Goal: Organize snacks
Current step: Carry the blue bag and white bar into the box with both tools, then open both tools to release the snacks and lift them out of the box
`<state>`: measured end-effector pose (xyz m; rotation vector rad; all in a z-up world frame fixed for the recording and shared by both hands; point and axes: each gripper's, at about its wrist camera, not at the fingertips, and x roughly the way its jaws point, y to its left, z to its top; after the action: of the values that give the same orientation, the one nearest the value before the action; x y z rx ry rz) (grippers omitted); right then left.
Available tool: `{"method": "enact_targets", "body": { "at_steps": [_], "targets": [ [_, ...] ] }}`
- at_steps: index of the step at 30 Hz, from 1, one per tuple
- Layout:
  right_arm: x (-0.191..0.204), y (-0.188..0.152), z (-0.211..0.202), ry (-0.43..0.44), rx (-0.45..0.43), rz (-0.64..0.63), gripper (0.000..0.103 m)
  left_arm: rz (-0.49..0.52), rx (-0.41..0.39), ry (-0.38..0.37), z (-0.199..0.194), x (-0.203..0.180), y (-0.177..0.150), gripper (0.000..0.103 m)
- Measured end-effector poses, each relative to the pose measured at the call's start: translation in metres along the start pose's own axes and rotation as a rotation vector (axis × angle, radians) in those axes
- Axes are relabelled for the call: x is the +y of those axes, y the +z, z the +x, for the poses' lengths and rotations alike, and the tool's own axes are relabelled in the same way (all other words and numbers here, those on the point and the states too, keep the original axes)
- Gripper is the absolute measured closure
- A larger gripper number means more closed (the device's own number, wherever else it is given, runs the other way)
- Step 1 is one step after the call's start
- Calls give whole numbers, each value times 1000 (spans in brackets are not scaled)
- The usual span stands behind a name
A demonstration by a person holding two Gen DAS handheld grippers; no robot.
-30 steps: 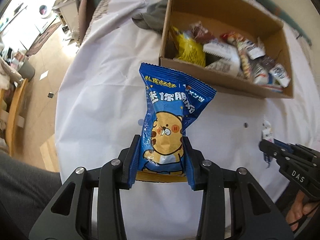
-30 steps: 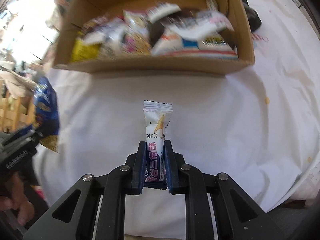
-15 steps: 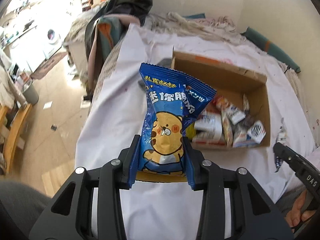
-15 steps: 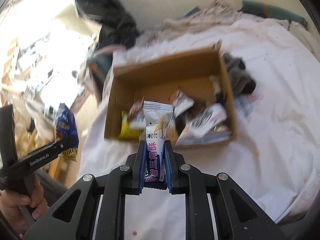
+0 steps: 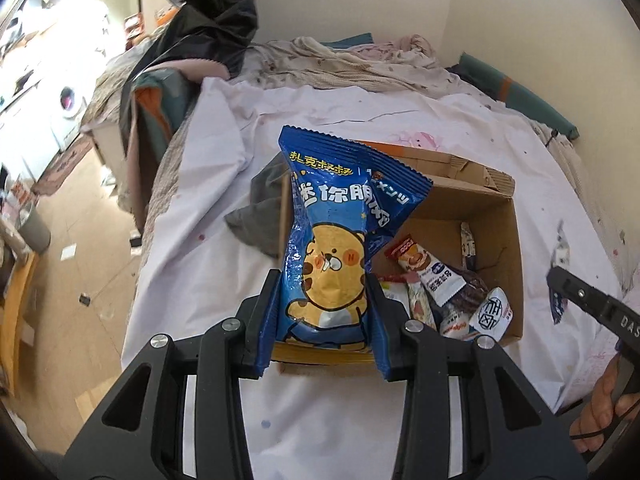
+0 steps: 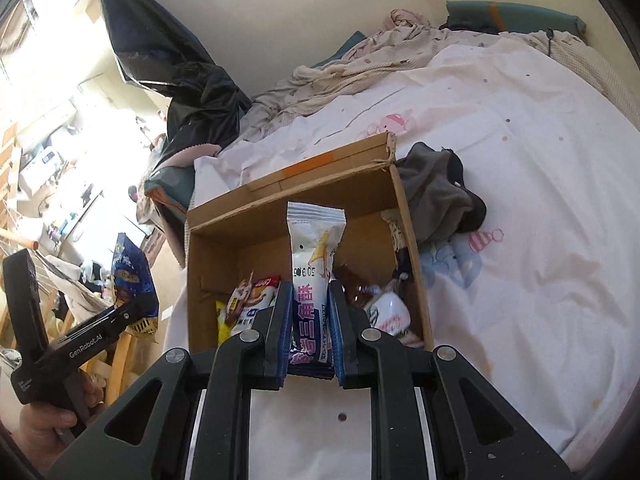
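Note:
My left gripper (image 5: 325, 316) is shut on a blue snack bag (image 5: 340, 232) printed with a yellow cartoon bear, held upright in the air. My right gripper (image 6: 310, 328) is shut on a slim white and purple snack packet (image 6: 314, 256), also upright. Behind both lies an open cardboard box (image 5: 516, 240) on the white sheet, with several wrapped snacks (image 5: 452, 292) heaped at its near end. In the right wrist view the box (image 6: 412, 240) sits just beyond the fingers, and the left gripper (image 6: 128, 312) with its blue bag (image 6: 130, 276) shows at the left edge.
A grey crumpled cloth (image 5: 256, 216) lies against the box's far side (image 6: 436, 192). A dark jacket (image 5: 204, 28) hangs beyond the bed, rumpled bedding (image 5: 360, 60) lines the wall, and the floor (image 5: 72, 240) drops off at left. A hand (image 5: 604, 412) grips the right tool.
Both grippers have risen and tipped up, each keeping its snack. The box has shrunk and slid lower in both views, and the wall and far bedding have come into sight.

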<state>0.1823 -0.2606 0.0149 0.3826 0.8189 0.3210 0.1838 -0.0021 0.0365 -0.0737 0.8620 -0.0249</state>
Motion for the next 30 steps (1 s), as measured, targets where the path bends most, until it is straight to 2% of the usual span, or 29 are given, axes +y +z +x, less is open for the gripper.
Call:
{"method": "enact_targets", "body": {
  "at_steps": [7, 10, 14, 17, 30],
  "targets": [
    [-4, 11, 42, 7, 81, 2, 85, 49, 55, -68, 41, -18, 0, 66],
    [-6, 2, 59, 23, 141, 20, 85, 16, 120, -145, 67, -19, -10, 66],
    [-1, -9, 76, 12, 199, -10, 85, -14, 162, -136, 83, -22, -16, 66],
    [1, -14, 85, 9, 228, -13, 85, 22, 156, -127, 82, -30, -15, 66],
    [1, -18, 98, 17, 259, 7, 82, -9, 168, -125, 81, -28, -11, 66]
  ]
}}
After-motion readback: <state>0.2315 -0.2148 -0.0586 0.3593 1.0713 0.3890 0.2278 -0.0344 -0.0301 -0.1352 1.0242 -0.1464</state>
